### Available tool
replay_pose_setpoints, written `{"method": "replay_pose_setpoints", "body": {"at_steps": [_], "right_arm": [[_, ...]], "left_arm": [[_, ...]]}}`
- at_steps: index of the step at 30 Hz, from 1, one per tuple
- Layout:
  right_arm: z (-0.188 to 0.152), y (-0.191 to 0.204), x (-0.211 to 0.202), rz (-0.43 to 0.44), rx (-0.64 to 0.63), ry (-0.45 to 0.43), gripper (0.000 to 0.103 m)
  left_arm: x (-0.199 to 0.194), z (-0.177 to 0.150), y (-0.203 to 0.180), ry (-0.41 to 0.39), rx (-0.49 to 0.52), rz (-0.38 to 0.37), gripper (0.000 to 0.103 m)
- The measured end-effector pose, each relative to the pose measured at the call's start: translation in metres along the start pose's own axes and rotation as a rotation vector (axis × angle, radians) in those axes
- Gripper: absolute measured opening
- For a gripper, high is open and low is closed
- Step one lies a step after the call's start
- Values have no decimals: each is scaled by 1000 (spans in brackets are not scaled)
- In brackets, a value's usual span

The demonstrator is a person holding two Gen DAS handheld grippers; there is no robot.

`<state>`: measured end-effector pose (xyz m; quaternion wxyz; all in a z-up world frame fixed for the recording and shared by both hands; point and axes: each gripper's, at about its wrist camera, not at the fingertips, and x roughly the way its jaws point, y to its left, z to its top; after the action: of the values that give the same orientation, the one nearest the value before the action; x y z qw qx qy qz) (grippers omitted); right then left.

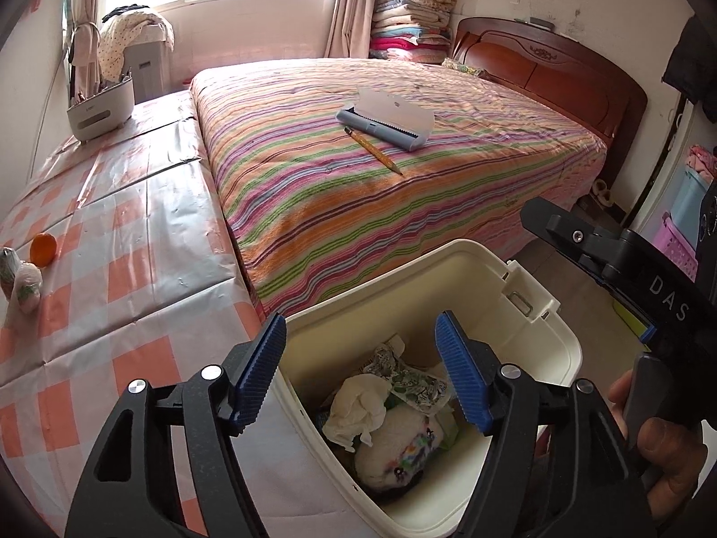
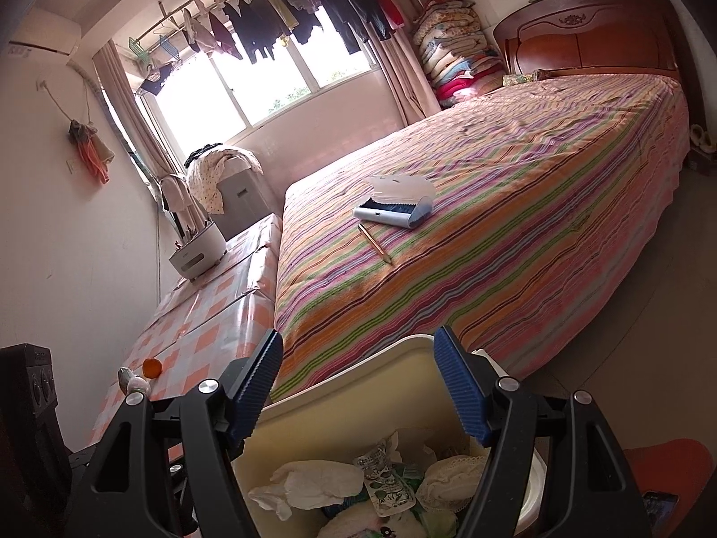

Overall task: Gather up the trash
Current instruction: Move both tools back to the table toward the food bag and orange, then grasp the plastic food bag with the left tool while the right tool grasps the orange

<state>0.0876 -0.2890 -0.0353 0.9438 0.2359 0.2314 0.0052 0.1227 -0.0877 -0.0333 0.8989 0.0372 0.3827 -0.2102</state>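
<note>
A cream plastic bin (image 1: 493, 269) stands open between the checkered table and the bed, holding crumpled white tissue (image 1: 358, 408), printed wrappers (image 1: 416, 385) and other trash. My left gripper (image 1: 360, 349) is open and empty just above the bin's near rim. My right gripper (image 2: 356, 372) is open and empty above the same bin (image 2: 340, 394), with tissue (image 2: 313, 479) and a wrapper (image 2: 385, 484) below it. The right gripper's body shows at the right edge of the left wrist view (image 1: 627, 260). Two crumpled wrappers (image 1: 20, 278) lie on the table's left edge.
An orange (image 1: 43, 249) sits by the wrappers on the checkered table (image 1: 134, 224). A pencil (image 1: 372, 149) and an open pencil case (image 1: 385, 116) lie on the striped bed (image 1: 403, 206). A white utensil holder (image 1: 101, 110) stands at the table's far end.
</note>
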Motion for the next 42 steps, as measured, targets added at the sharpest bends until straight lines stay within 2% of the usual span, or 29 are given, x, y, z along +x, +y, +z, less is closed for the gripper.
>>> {"method": "replay_pose_setpoints", "body": {"at_steps": [3, 5, 15, 29, 36, 40, 42], "right_arm": [[0, -1, 1, 1, 14, -1, 68], [0, -1, 0, 4, 22, -3, 68], [-6, 27, 10, 36, -15, 27, 69], [-27, 103, 42, 145, -116, 131, 73], [-19, 153, 68, 218, -190, 175, 73], [-15, 180, 86, 247, -228, 198, 73], [-15, 193, 98, 259, -254, 219, 73]], "left_arm": [[-1, 1, 6, 1, -11, 7, 70], [-2, 2, 13, -4, -33, 21, 80], [-25, 8, 73, -51, -172, 103, 81], [-69, -8, 196, -74, -409, 334, 81], [-81, -3, 262, -86, -496, 451, 81], [-73, -4, 304, -69, -580, 486, 81], [-66, -4, 324, -53, -624, 476, 81]]}}
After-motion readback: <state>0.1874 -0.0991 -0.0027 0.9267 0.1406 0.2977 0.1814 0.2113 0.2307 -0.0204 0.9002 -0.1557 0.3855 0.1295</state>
